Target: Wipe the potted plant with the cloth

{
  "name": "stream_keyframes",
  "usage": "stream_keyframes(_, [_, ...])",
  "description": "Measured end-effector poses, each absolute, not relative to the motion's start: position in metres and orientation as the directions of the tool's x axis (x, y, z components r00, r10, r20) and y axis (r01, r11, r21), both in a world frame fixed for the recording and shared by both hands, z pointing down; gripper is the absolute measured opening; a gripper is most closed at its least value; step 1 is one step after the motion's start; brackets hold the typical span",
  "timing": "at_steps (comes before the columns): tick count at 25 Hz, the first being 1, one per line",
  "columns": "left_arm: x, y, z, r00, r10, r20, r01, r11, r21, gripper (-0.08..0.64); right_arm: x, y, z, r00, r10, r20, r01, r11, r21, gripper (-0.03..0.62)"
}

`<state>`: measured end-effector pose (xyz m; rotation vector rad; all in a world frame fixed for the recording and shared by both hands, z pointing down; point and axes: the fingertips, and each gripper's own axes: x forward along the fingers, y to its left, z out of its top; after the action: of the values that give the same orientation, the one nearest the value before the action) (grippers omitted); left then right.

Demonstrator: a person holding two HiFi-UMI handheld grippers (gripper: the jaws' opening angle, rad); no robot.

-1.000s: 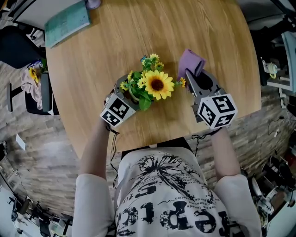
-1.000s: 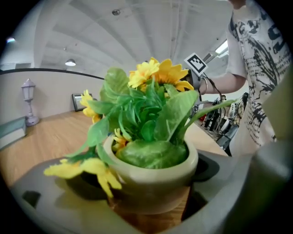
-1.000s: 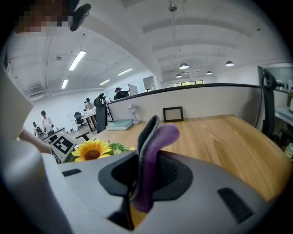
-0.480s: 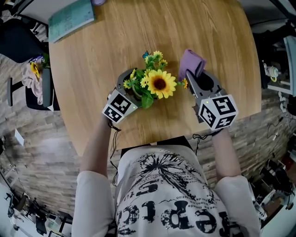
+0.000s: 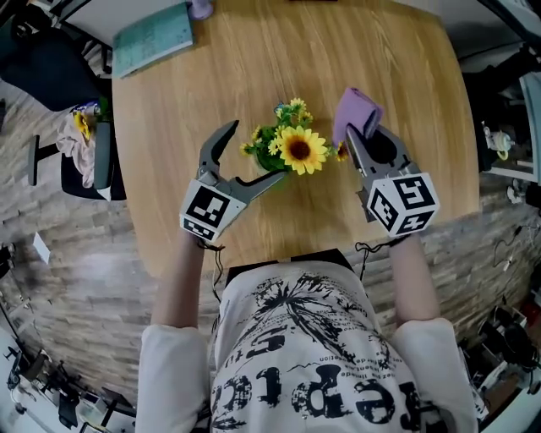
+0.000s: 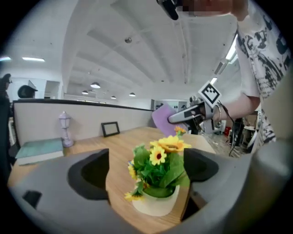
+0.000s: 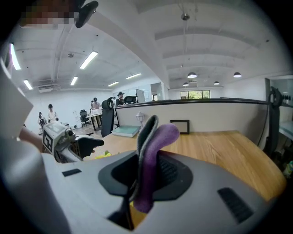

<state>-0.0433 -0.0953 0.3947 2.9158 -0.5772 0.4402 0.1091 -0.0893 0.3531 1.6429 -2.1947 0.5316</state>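
A small pot of yellow flowers (image 5: 290,150) stands mid-table; its cream pot (image 6: 158,204) shows in the left gripper view. My left gripper (image 5: 256,152) hovers just left of it. Its wide jaws are closing, with the plant ahead in the gap and neither pad touching it. My right gripper (image 5: 362,142) is on the plant's right, shut on a folded purple cloth (image 5: 355,112). The cloth (image 7: 154,151) sticks up out of the jaws of the right gripper (image 7: 145,179). The left gripper view also catches the cloth (image 6: 163,119) beyond the flowers.
A teal book (image 5: 152,42) and a small purple lamp (image 5: 200,7) lie at the round wooden table's (image 5: 406,51) far left. A dark picture frame (image 6: 110,129) stands at the back. A chair with clothes (image 5: 80,156) is off the left edge.
My left gripper has come off the pot, risen and drawn back to the left with its jaws spread. The right gripper with the cloth has lifted slightly.
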Motion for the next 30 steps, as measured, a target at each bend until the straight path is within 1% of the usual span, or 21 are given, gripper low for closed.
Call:
stream_keyframes(2, [-0.054, -0.1, 0.369, 0.862, -0.428, 0.27, -0.46, -0.886, 0.064, 0.443, 0.105, -0.088, 0.341, -0.272, -0.845, 0.46, -0.96, 0.271, -0.07, 0.078])
stream_keyframes(5, [-0.074, -0.109, 0.333, 0.797, -0.566, 0.212, -0.584, -0.811, 0.03, 0.23, 0.095, -0.084, 0.323, -0.296, -0.862, 0.411, -0.95, 0.309, -0.038, 0.078])
stream_keyframes(6, [-0.08, -0.111, 0.324, 0.778, -0.595, 0.201, -0.611, -0.791, 0.024, 0.198, 0.09, -0.082, 0.319, -0.306, -0.864, 0.4, -0.947, 0.321, -0.03, 0.077])
stream_keyframes(7, [-0.086, -0.111, 0.317, 0.764, -0.615, 0.195, -0.63, -0.776, 0.022, 0.188, 0.084, -0.081, 0.316, -0.314, -0.865, 0.392, -0.943, 0.331, -0.026, 0.077])
stream_keyframes(10, [-0.102, -0.113, 0.301, 0.724, -0.665, 0.184, -0.678, -0.735, 0.012, 0.119, 0.068, -0.081, 0.307, -0.334, -0.866, 0.372, -0.936, 0.353, -0.018, 0.077])
stream_keyframes(13, [-0.114, -0.111, 0.285, 0.68, -0.713, 0.173, -0.722, -0.692, -0.015, 0.003, 0.056, -0.079, 0.294, -0.352, -0.872, 0.34, -0.929, 0.371, -0.009, 0.077])
stream_keyframes(18, [-0.126, -0.092, 0.262, 0.649, -0.743, 0.162, -0.749, -0.662, -0.032, 0.003, 0.039, -0.069, 0.269, -0.378, -0.877, 0.297, -0.914, 0.405, 0.035, 0.077])
stream_keyframes(21, [-0.141, -0.084, 0.252, 0.608, -0.776, 0.167, -0.783, -0.621, -0.037, 0.003, 0.033, -0.063, 0.258, -0.382, -0.884, 0.269, -0.909, 0.412, 0.065, 0.075])
stream_keyframes(24, [-0.152, -0.077, 0.241, 0.586, -0.797, 0.147, -0.802, -0.597, -0.038, 0.003, 0.03, -0.054, 0.253, -0.381, -0.889, 0.253, -0.905, 0.415, 0.096, 0.072])
stream_keyframes(27, [-0.159, -0.07, 0.233, 0.564, -0.816, 0.13, -0.815, -0.575, -0.073, 0.003, 0.029, -0.046, 0.251, -0.386, -0.89, 0.242, -0.898, 0.422, 0.121, 0.071])
stream_keyframes(30, [-0.161, -0.062, 0.229, 0.568, -0.814, 0.124, -0.813, -0.578, -0.071, 0.003, 0.029, -0.038, 0.25, -0.392, -0.89, 0.234, -0.896, 0.427, 0.122, 0.067])
